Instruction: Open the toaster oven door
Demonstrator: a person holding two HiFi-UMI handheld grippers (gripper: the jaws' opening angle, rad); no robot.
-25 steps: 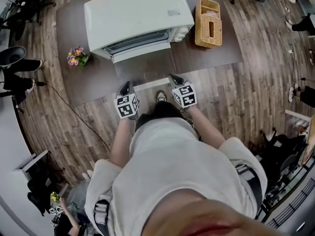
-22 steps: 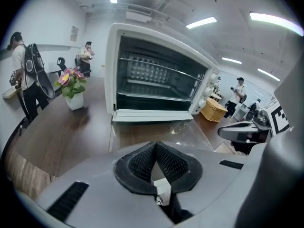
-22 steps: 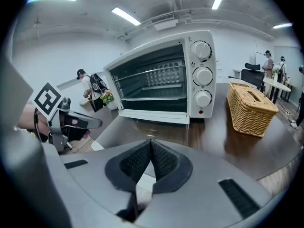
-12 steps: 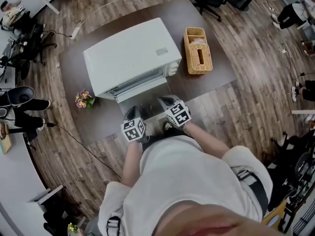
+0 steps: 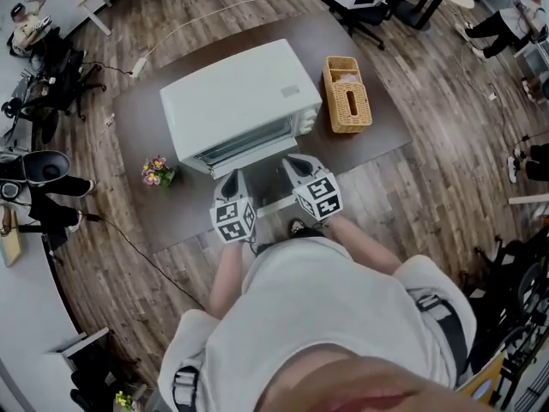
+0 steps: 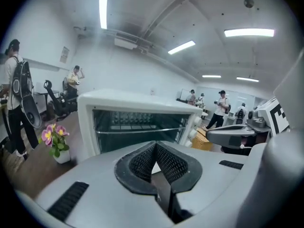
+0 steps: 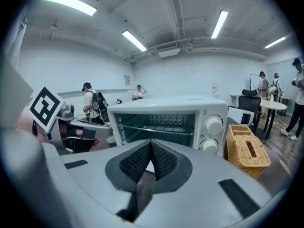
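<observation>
the oven [image 5: 244, 101] stands on the surface [image 5: 382, 131] with its door [image 5: 262, 185] apparently already lowered flat toward the person, so the task looks complete, while the left gripper [image 6: 153, 161] and right gripper [image 7: 151, 161] hang just above the door, jaws pressed together, empty.

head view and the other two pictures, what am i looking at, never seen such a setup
No robot here: a person holds a two-jaw gripper in each hand. The head view comes from a camera on their head, looking down. The other two come from cameras riding on the left gripper and right gripper, looking along the jaws. On the dark brown surface stand a white toaster oven, its door apparently folded down open, a wicker basket and a small pot of flowers. Both grippers are shut and hold nothing.
</observation>
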